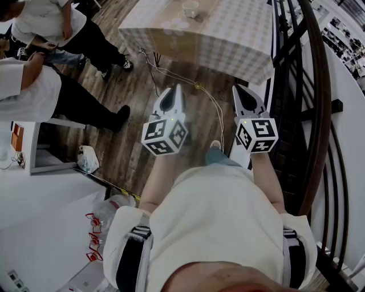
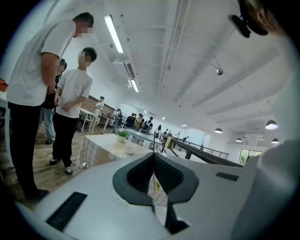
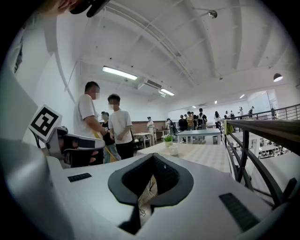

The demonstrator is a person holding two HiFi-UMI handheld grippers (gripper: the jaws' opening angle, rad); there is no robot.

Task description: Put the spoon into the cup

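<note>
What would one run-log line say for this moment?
left gripper: shut, empty | right gripper: shut, empty | cup: on table, beyond both | spoon: not visible

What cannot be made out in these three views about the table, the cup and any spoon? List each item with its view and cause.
Spoon: seen in no view; if it lies on the table, it is too small to find.
Cup: far and tiny in all three views; its inside cannot be read.
Table's far end: head view, cut off by the top edge.
</note>
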